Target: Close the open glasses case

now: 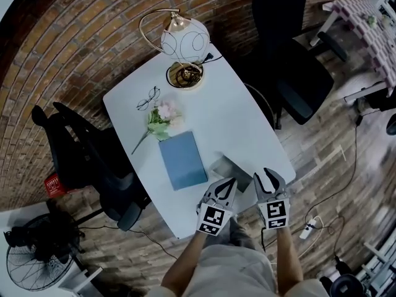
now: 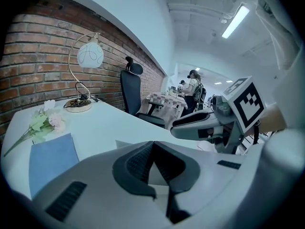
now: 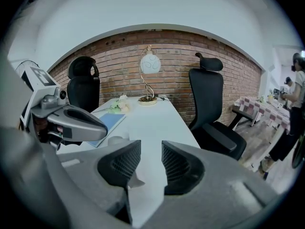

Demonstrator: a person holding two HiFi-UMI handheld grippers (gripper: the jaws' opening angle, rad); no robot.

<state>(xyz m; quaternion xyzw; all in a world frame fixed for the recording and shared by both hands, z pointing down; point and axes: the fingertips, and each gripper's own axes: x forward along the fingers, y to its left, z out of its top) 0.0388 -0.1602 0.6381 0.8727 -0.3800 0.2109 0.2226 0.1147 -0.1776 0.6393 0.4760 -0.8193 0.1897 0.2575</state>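
The grey glasses case [image 1: 233,168] lies open near the front edge of the white table [image 1: 247,122], its lid raised. My left gripper [image 1: 226,188] hovers just in front of it, its jaws tapering together at the tips with nothing held. In the left gripper view the left gripper [image 2: 153,145] shows its pads meeting in a point. My right gripper [image 1: 270,178] is at the case's right side, over the table edge, its jaws slightly apart and empty. The right gripper view has the right gripper [image 3: 151,150] with a narrow gap and the case [image 3: 116,140] low at the left.
A blue notebook [image 1: 182,159] lies left of the case, with pink flowers [image 1: 164,117] and a pair of glasses [image 1: 148,98] beyond it. A globe lamp [image 1: 184,42] stands at the far end. Black office chairs [image 1: 291,60] flank the table.
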